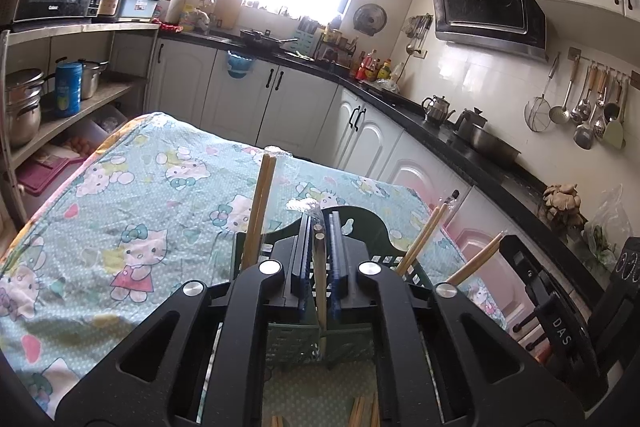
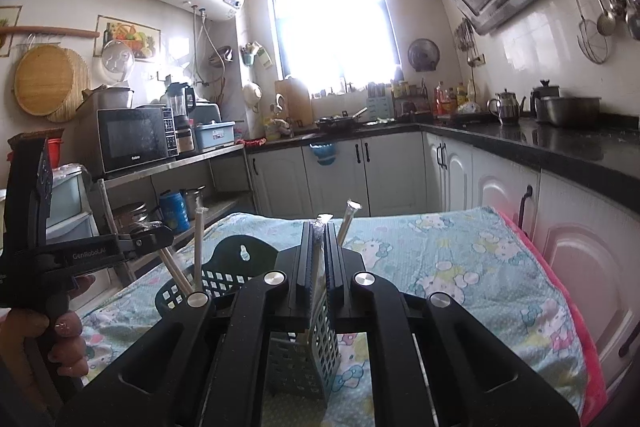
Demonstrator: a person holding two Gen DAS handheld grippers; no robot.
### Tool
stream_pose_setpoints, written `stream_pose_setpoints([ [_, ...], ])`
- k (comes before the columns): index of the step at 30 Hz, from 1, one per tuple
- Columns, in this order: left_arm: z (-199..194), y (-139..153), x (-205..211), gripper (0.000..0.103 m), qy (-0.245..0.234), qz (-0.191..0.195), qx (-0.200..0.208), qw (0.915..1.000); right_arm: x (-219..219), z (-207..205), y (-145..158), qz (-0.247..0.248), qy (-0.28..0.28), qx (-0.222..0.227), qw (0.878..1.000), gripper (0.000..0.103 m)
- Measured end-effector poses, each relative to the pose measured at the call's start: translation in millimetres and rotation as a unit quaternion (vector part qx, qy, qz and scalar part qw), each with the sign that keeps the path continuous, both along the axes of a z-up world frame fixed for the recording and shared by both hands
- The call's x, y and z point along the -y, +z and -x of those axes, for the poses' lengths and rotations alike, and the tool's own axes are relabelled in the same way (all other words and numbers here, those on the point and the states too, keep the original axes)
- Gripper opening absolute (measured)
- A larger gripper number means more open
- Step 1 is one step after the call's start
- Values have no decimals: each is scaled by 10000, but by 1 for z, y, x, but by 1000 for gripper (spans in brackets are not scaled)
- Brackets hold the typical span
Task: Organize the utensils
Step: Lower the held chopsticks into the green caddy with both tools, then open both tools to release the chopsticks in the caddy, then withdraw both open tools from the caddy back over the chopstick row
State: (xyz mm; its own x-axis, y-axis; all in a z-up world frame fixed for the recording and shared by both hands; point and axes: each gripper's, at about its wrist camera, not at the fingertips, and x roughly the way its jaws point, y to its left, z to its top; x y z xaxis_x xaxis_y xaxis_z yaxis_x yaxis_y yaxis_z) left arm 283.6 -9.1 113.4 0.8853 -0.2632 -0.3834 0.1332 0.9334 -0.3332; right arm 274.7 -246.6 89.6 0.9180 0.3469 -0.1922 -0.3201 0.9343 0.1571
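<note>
A dark green perforated utensil holder (image 1: pixel 308 341) stands on the Hello Kitty tablecloth (image 1: pixel 132 227), right below both grippers; it also shows in the right wrist view (image 2: pixel 308 355). My left gripper (image 1: pixel 321 227) is shut on a wrapped pair of wooden chopsticks (image 1: pixel 320 291) that points down into the holder. My right gripper (image 2: pixel 319 231) is shut on another plastic-wrapped pair of chopsticks (image 2: pixel 318 259) over the holder. Several wrapped pairs stand in the holder (image 1: pixel 260 211), (image 1: pixel 424 237), (image 2: pixel 198 247), (image 2: pixel 346 223). The other hand-held gripper shows at each view's edge (image 2: pixel 52 255).
Loose chopsticks (image 1: pixel 362 413) lie on the cloth at the near edge. A shelf with a microwave (image 2: pixel 134 139) and pots is on the left. White cabinets and a dark counter (image 2: pixel 560 147) with kettles run along the back and right. Ladles (image 1: pixel 592 107) hang on the wall.
</note>
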Motion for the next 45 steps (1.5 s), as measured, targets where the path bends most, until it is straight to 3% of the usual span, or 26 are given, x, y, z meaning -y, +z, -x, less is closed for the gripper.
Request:
stream_pose_setpoints([
  [3,0,-1,0,6,-8,-3,-48,10000,3,0,-3,-54,-17,-89,9999,6],
  [12,0,-1,0,19,-24,-53,-154,9999,6,4,-6,-162,26,-278,9995,23],
  [26,13,-3,-7,57,-110,11,-414,9991,8,11,-10,-141,93,-561,9983,42],
  [38,45,-8,-12,90,-181,87,-341,9992,8,31,-15,-1,149,-692,9975,54],
  [45,61,-11,-11,91,-199,146,-278,9993,10,41,-19,52,167,-798,9967,57],
])
